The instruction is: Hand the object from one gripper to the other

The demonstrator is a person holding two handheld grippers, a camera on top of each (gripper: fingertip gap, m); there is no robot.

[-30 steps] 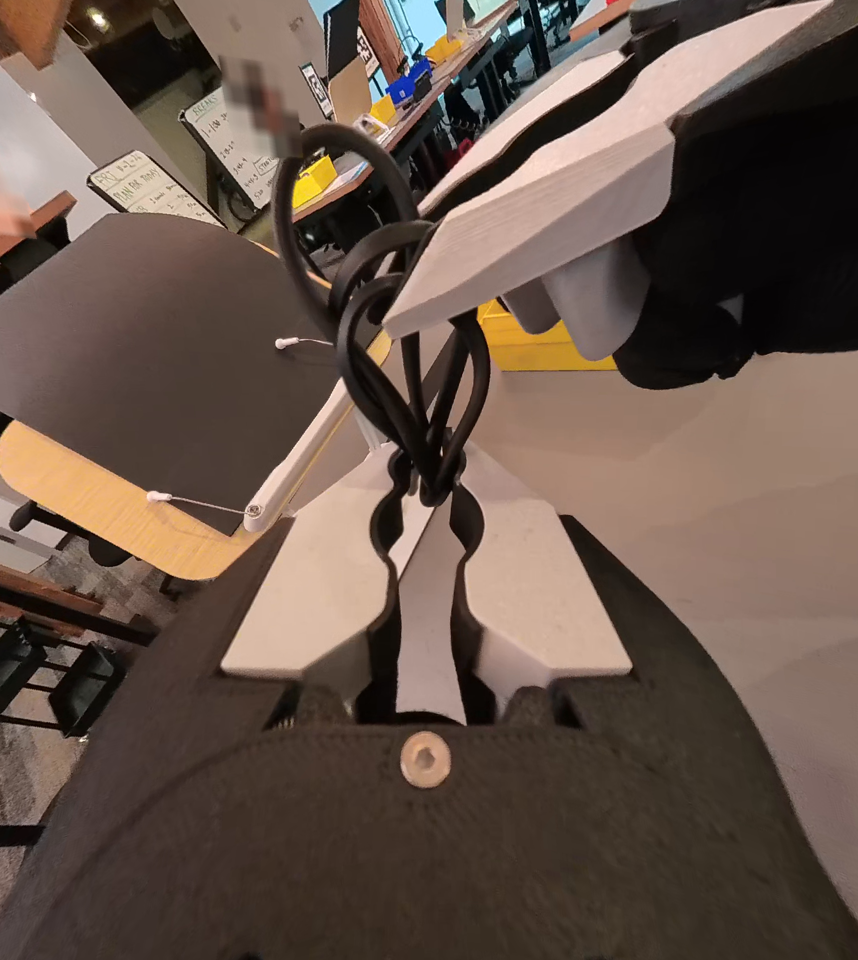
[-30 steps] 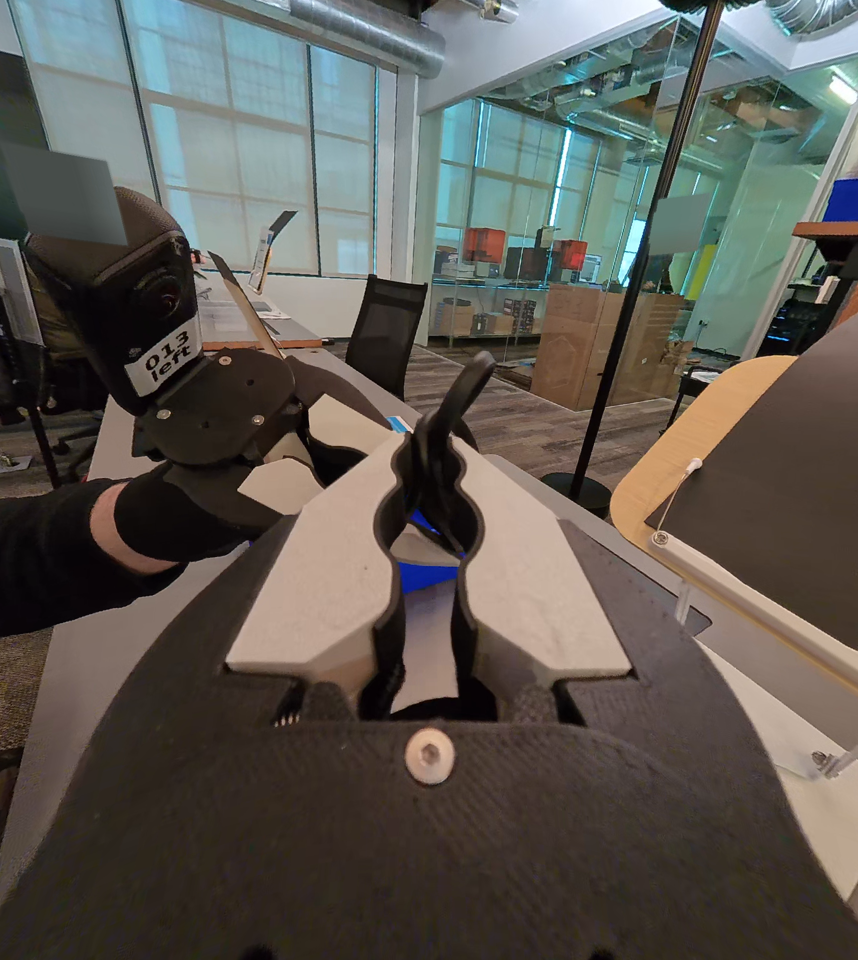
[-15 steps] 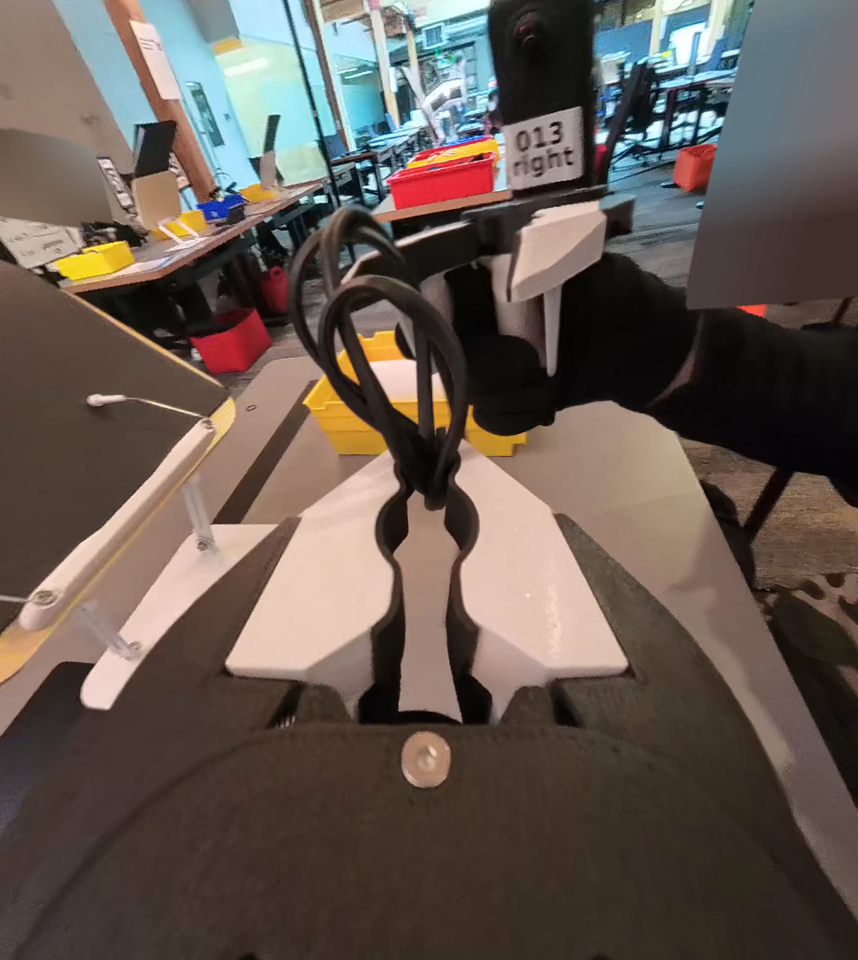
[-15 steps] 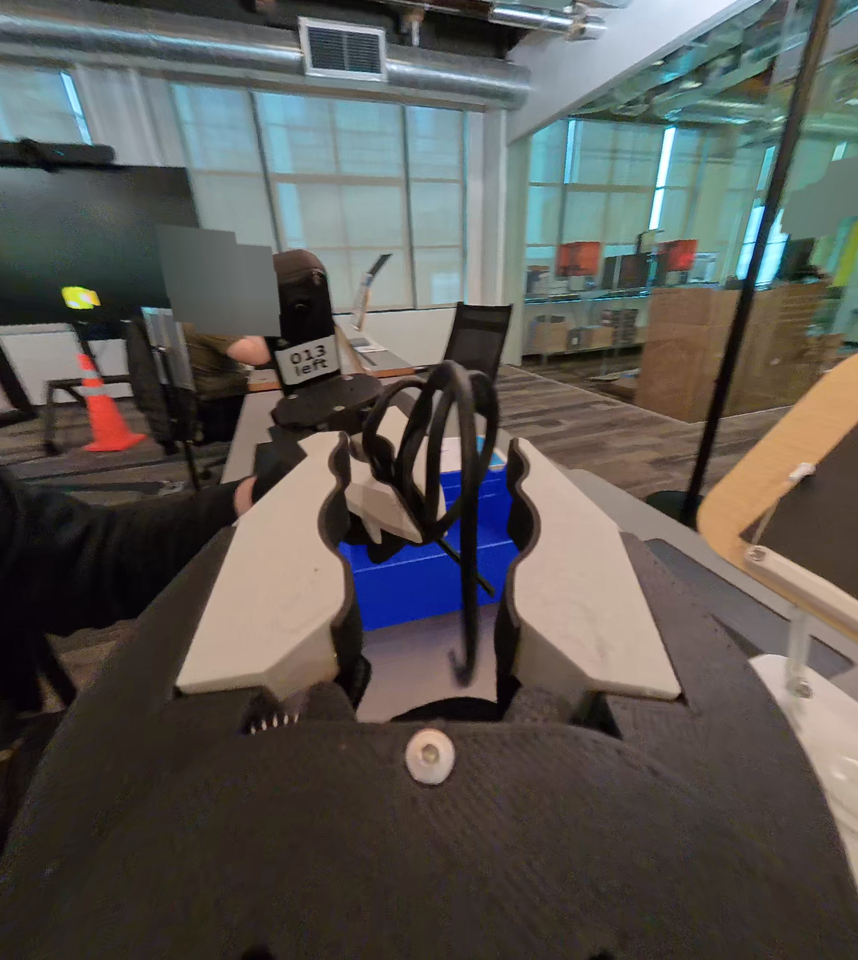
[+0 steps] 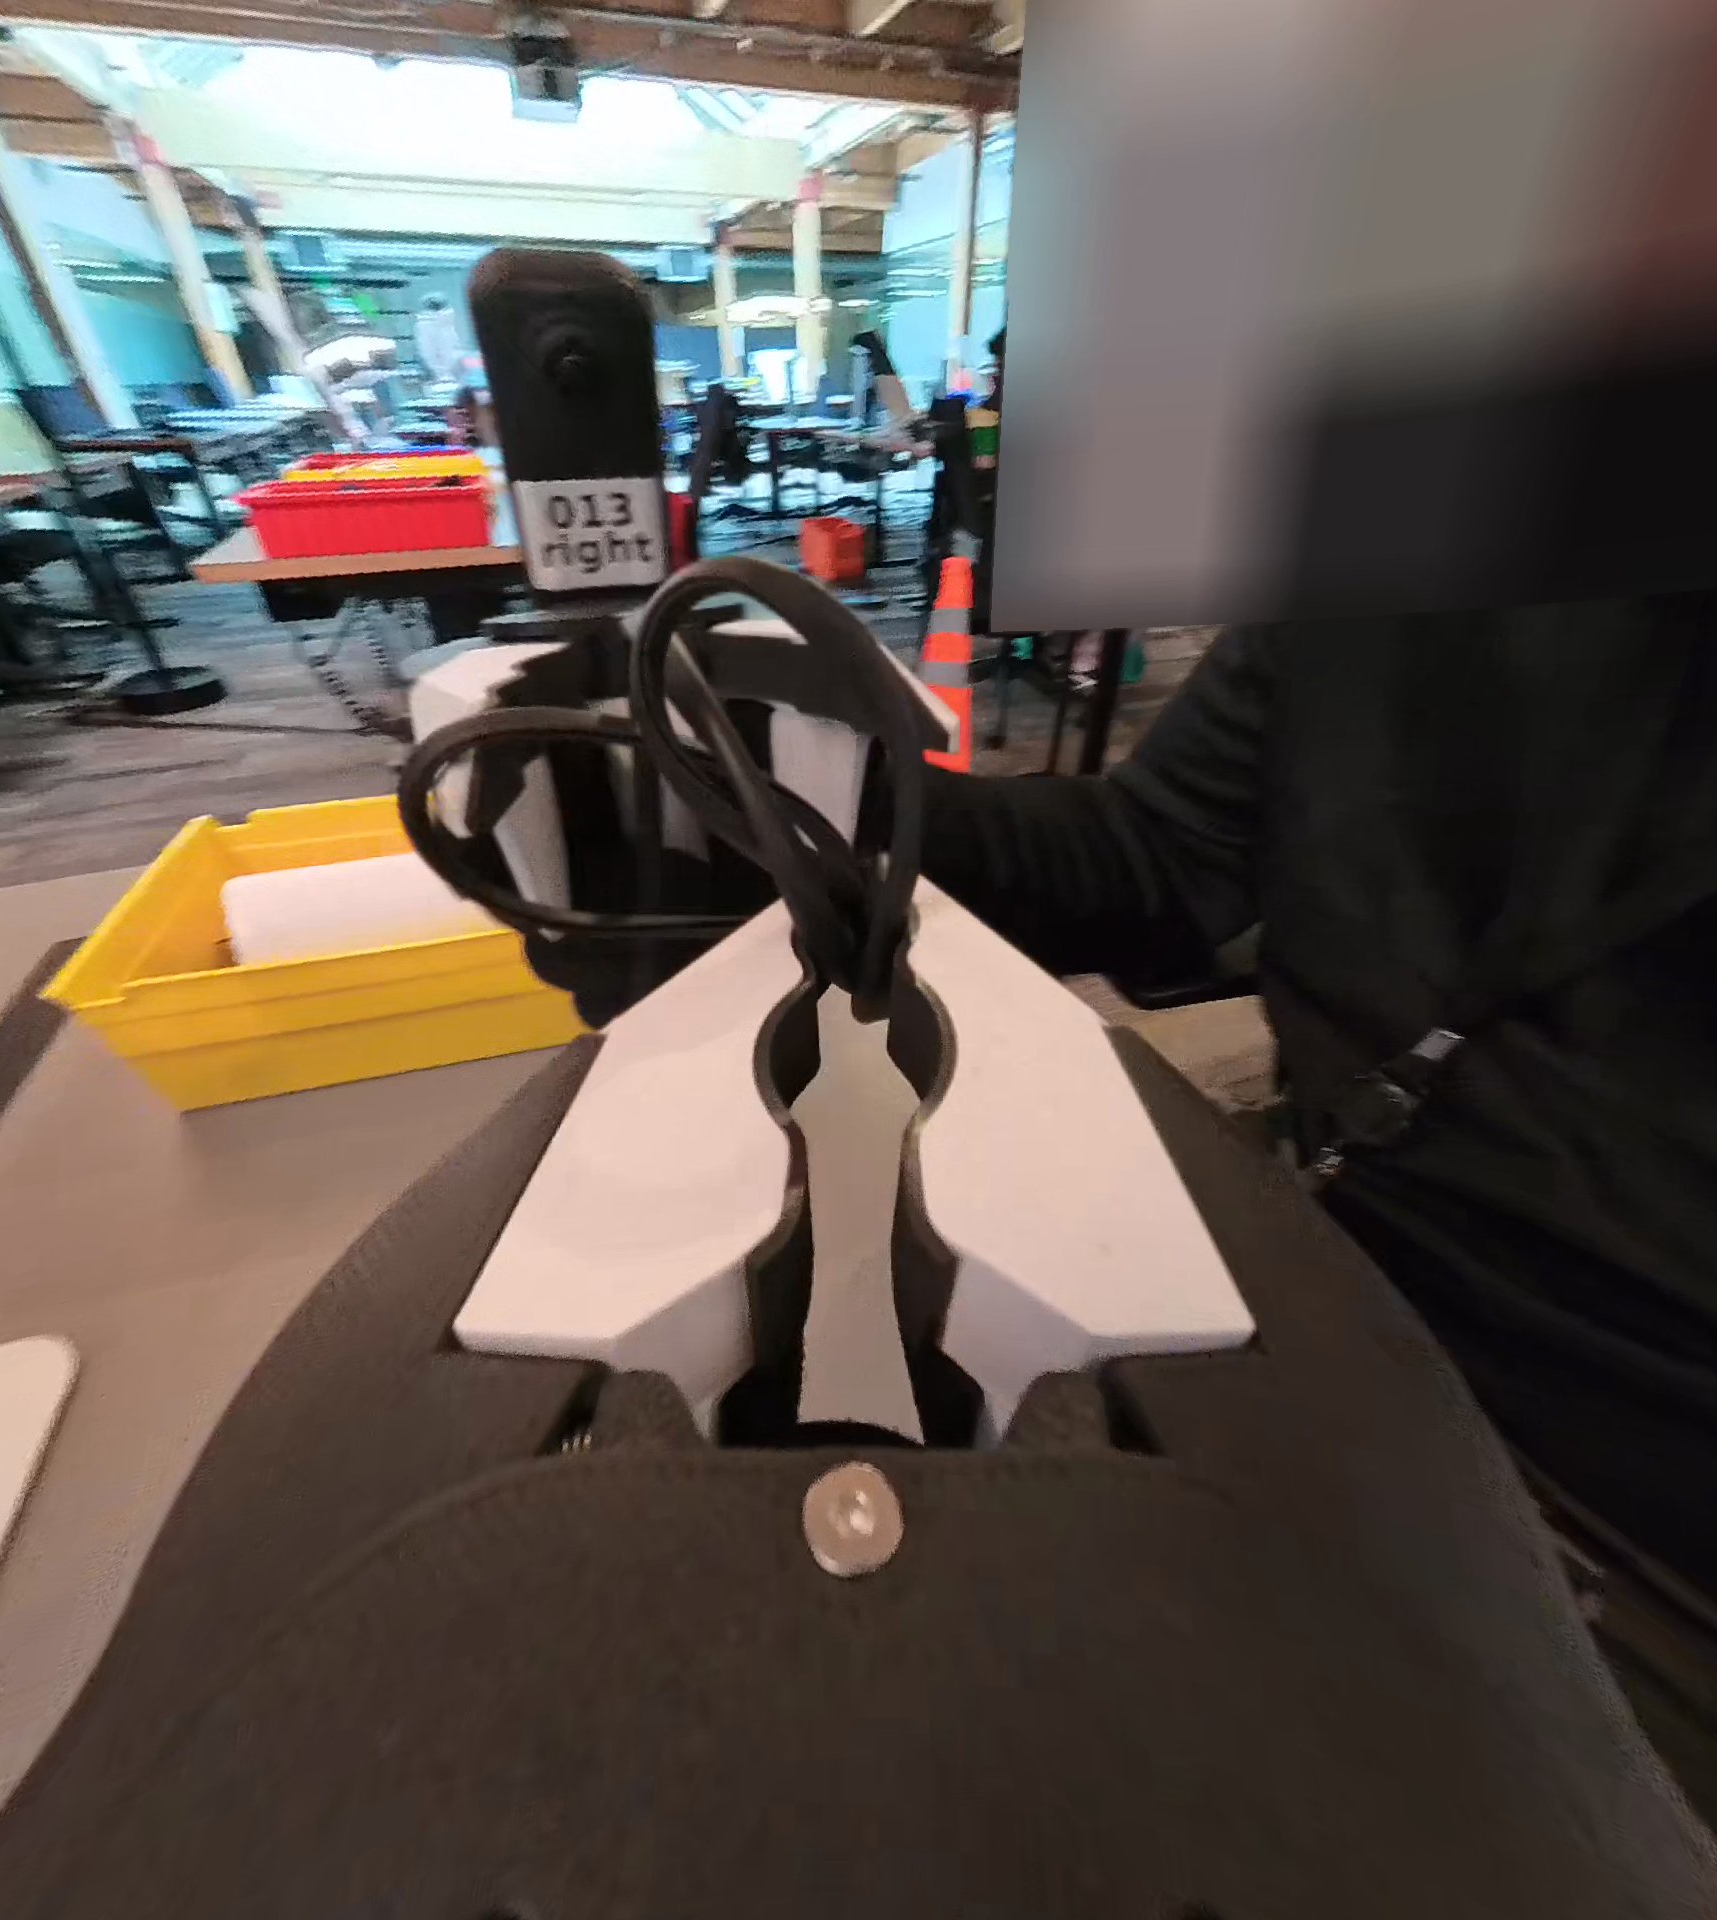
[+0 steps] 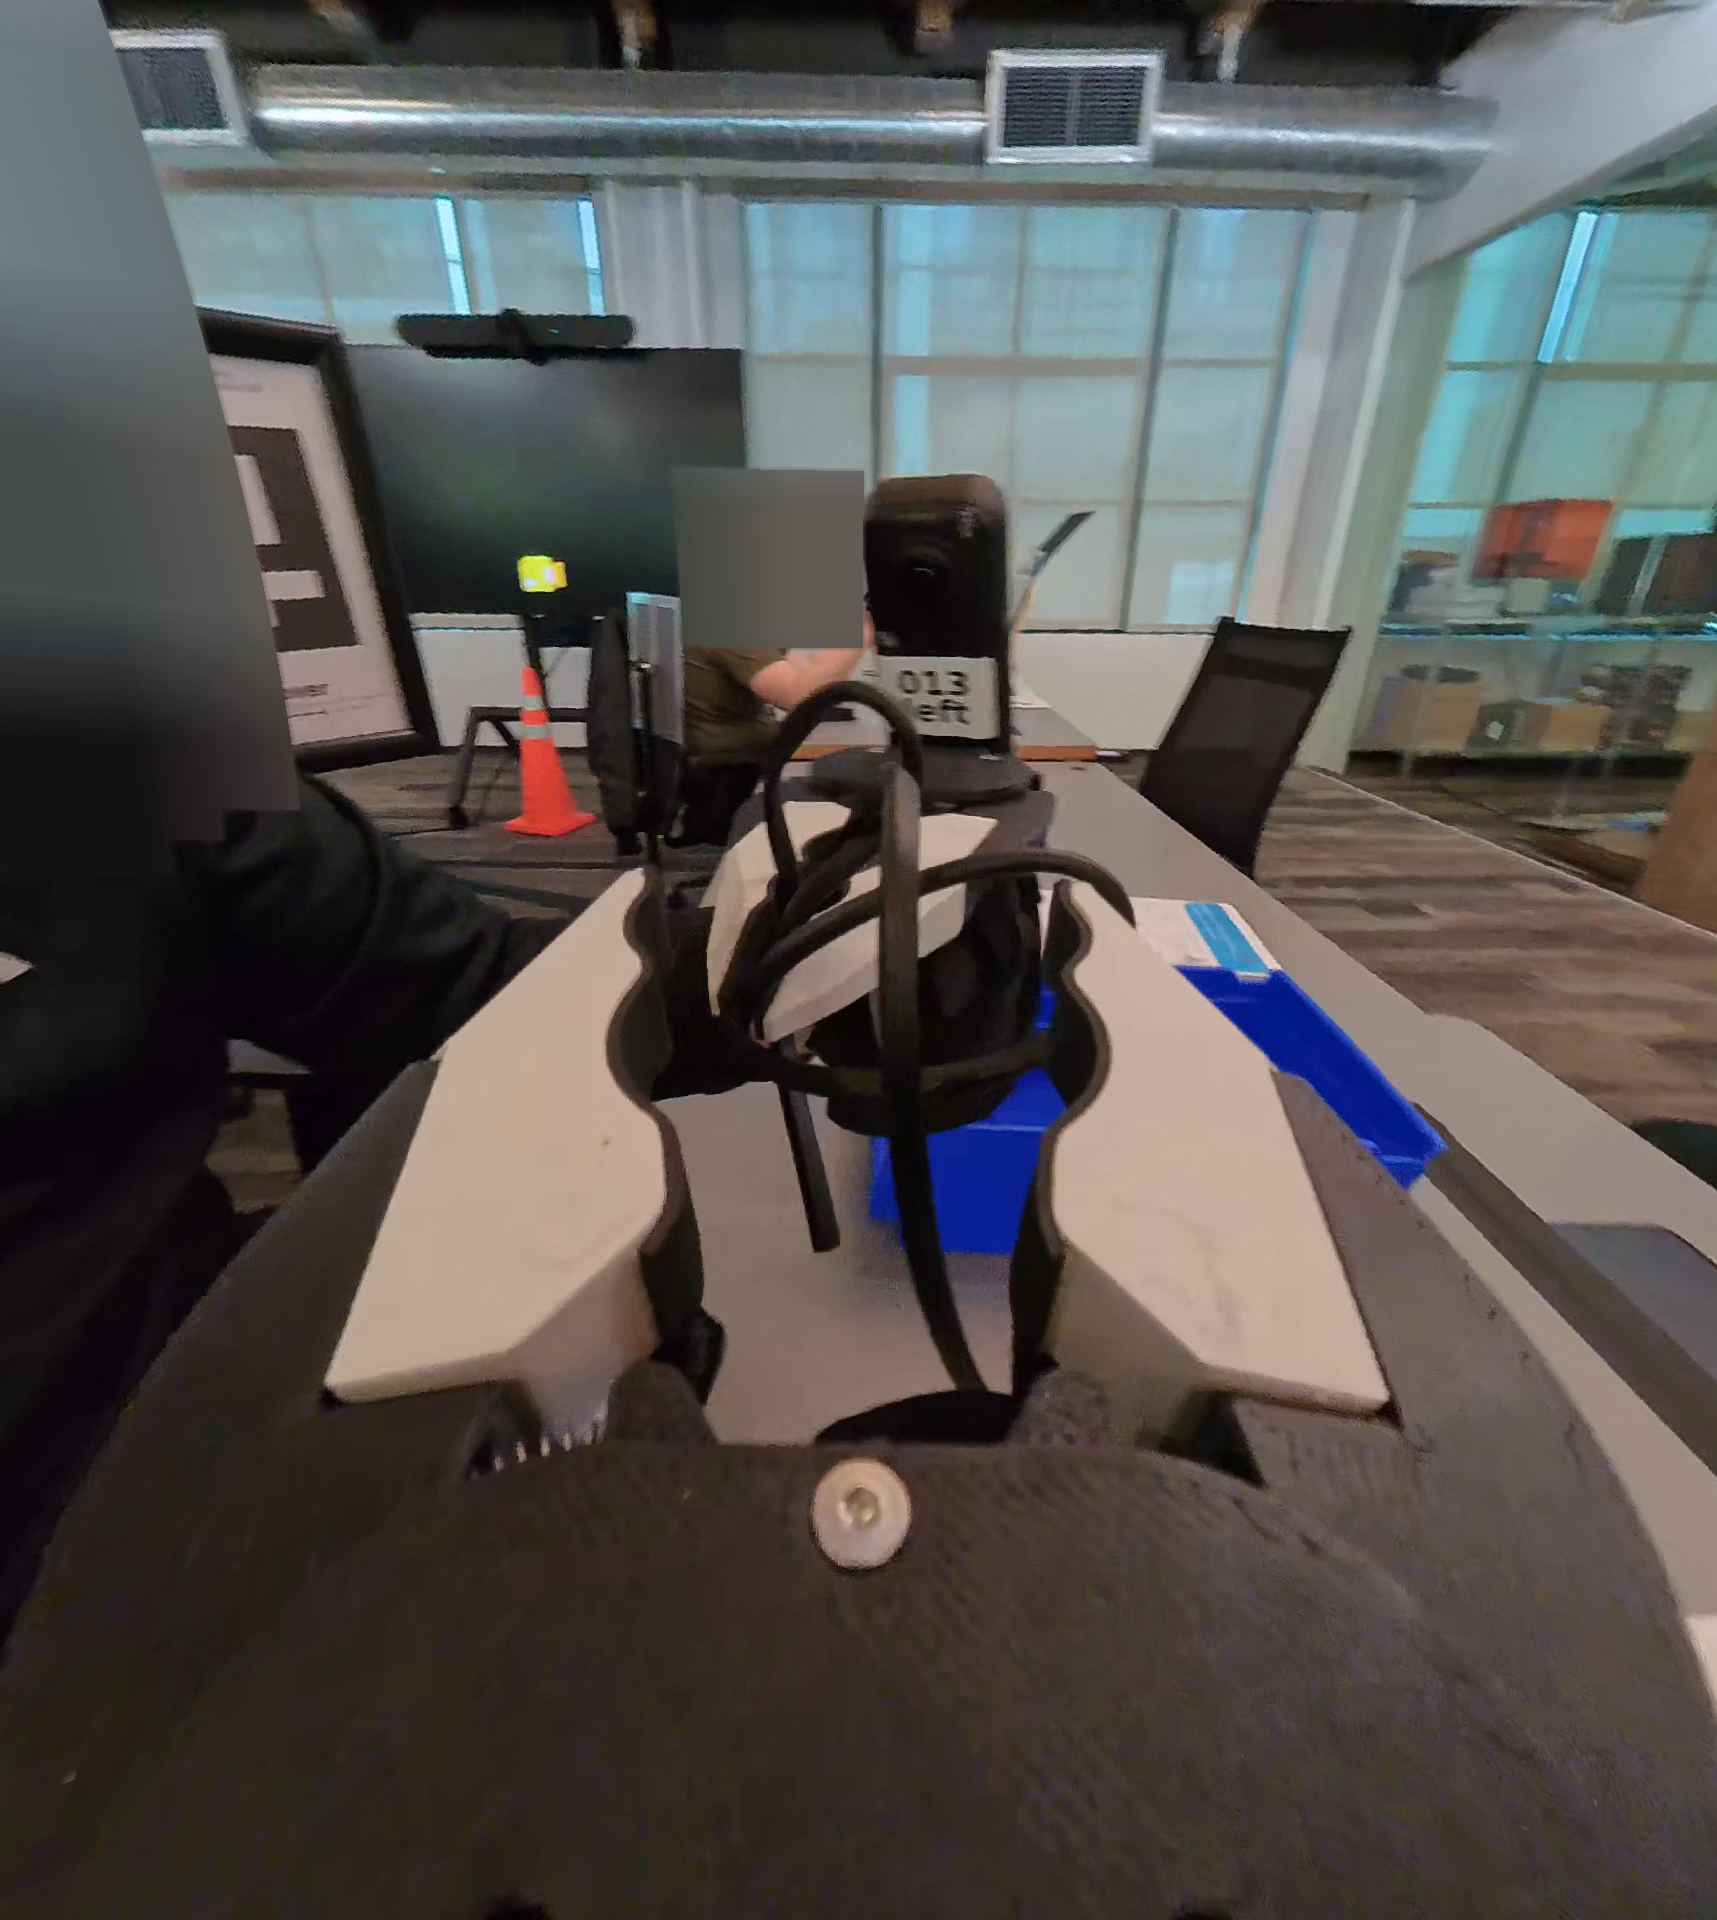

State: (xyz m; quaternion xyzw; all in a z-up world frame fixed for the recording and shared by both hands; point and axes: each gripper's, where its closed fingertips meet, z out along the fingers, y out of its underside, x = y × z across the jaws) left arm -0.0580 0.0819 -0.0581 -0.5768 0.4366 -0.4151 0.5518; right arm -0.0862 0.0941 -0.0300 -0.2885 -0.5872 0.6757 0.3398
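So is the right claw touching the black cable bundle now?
Cannot tell. In the right wrist view the right claw stands wide open around the black cable bundle, but one strand runs close by a finger; the left claw pinches the bundle shut.

black cable bundle (image 5: 781, 831) — looped, tied | pinched at left gripper's (image 5: 849, 966) tips | loops upright — airborne

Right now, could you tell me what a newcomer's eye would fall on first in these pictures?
The looped black cable at centre, pinched at the fingertips of the left gripper. Facing it, the right gripper stands open, with loose cable strands hanging between its white fingers. Next come the yellow bin to the left on the grey table and the blue bin behind the right gripper.
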